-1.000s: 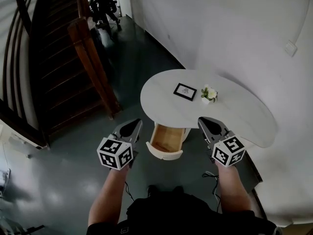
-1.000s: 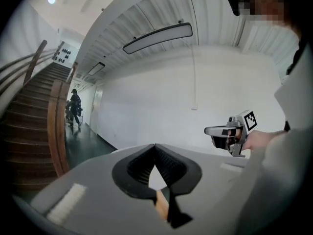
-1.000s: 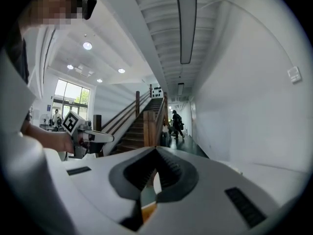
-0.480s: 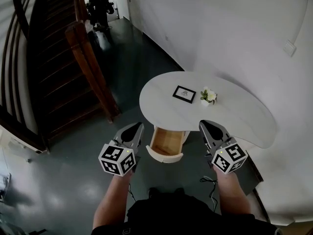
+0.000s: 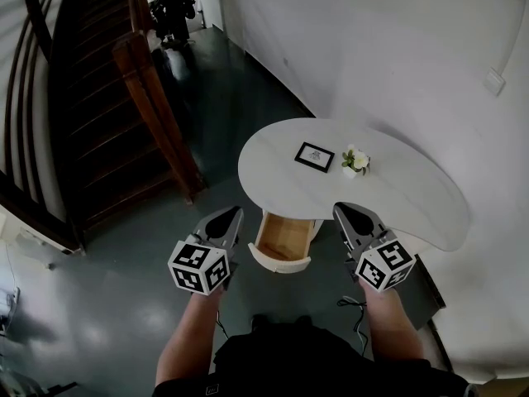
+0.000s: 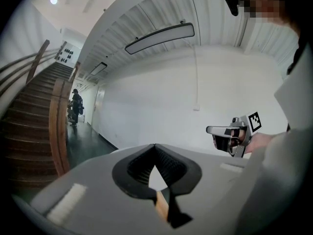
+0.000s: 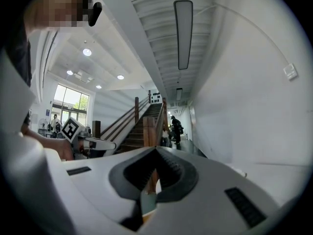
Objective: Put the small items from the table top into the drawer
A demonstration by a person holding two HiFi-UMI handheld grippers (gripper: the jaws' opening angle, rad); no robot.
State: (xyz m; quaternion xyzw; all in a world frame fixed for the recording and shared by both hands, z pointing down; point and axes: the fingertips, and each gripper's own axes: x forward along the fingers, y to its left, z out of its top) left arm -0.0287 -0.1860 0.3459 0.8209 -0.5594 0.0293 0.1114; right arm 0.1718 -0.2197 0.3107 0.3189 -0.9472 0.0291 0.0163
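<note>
We are seeing only the front part of the drawer (image 5: 281,236) at lower centre, its back lying hidden under the table top (image 5: 397,201). We are failing to make out the print inside the small frame (image 5: 314,155), and the dark figure (image 5: 169,7) at upper left is showing no detail.

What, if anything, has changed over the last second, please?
Nothing has visibly moved, been taken hold of or let go. The left claw and the right claw still hover shut and empty on either side of the open drawer. The picture frame and the small flower pot remain on the table.
</note>
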